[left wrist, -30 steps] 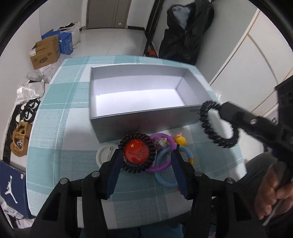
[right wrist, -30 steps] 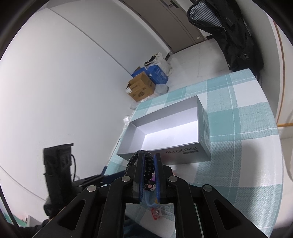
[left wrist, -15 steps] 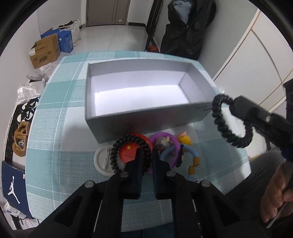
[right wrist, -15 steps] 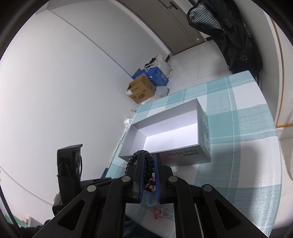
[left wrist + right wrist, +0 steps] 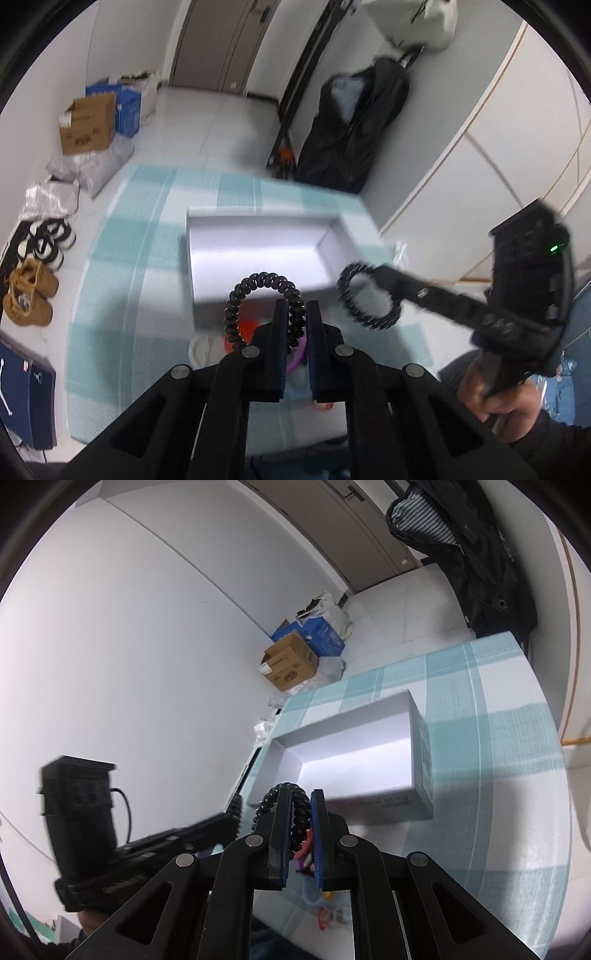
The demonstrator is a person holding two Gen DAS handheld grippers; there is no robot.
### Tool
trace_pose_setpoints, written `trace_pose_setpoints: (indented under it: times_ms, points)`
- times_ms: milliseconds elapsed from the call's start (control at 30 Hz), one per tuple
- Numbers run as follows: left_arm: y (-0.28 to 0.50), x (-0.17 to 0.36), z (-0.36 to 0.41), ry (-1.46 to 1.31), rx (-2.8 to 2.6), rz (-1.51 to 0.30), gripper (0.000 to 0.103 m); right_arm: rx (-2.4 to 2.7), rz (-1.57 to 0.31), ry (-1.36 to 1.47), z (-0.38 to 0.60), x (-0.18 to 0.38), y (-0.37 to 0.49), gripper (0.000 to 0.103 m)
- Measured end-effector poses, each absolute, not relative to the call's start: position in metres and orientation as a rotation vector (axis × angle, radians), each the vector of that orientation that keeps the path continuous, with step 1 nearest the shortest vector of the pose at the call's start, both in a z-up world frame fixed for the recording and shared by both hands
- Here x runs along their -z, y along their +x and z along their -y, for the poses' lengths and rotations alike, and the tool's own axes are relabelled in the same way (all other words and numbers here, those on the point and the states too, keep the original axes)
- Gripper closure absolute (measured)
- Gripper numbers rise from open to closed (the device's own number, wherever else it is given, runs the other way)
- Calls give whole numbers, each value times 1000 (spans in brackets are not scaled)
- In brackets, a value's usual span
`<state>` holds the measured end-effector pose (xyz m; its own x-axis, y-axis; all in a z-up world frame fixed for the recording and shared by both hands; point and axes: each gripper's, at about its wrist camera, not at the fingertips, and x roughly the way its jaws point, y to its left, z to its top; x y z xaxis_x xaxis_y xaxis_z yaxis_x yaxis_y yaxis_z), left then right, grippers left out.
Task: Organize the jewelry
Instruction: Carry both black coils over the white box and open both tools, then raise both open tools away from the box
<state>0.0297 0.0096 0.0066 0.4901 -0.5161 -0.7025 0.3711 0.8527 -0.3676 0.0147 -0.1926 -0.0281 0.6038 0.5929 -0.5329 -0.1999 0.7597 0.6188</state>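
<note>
An open grey box (image 5: 258, 254) sits on the teal checked tablecloth (image 5: 122, 258). My left gripper (image 5: 295, 314) is shut on a black spiral hair tie (image 5: 255, 284), whose loop hangs in the air in front of the box's near wall. To the right, my right gripper (image 5: 375, 275) is shut on a second black spiral tie (image 5: 354, 310), held beside the box's right end. In the right wrist view that gripper (image 5: 299, 801) pinches its spiral tie (image 5: 299, 812). A red badge (image 5: 243, 328) and a purple ring (image 5: 301, 354) lie below, partly hidden by the fingers.
A white round piece (image 5: 201, 350) lies left of the badge. A blue ring (image 5: 314, 897) and a small charm (image 5: 328, 917) lie on the cloth near the front edge. A hand (image 5: 506, 402) grips the right tool. Boxes (image 5: 88, 122), shoes and a black jacket (image 5: 351, 122) stand beyond the table.
My left gripper went from open around the badge and tie to shut on the black spiral tie, then rose with it off the badge. The right gripper kept still with its tie.
</note>
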Motion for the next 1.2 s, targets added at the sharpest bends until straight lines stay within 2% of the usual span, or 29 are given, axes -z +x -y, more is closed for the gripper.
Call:
trace_pose_setpoints:
  times_ms: [300, 667, 733, 767, 800, 867, 967, 1067, 1200]
  points:
    - [84, 1, 1, -176, 565, -947, 98, -465, -829, 495, 189, 15, 59, 94]
    - [116, 33, 7, -209, 607, -1053, 97, -423, -900, 466, 188, 42, 102, 91]
    - [121, 37, 5, -233, 612, -1089, 90, -415, -921, 470, 188, 48, 108, 85]
    - [123, 38, 3, -255, 623, -1095, 77, -410, -925, 469, 189, 50, 110, 75]
    - [124, 36, -2, -277, 620, -1084, 60, -403, -921, 469, 191, 50, 110, 66]
    - [123, 30, -12, -311, 606, -1039, 39, -408, -897, 483, 195, 47, 108, 60]
    - [116, 18, -25, -341, 603, -979, 39, -413, -842, 473, 201, 37, 101, 47]
    - [108, 12, -33, -348, 591, -963, 39, -418, -792, 459, 205, 28, 88, 43]
    - [94, 13, -35, -321, 543, -962, 39, -408, -748, 457, 206, 21, 71, 27]
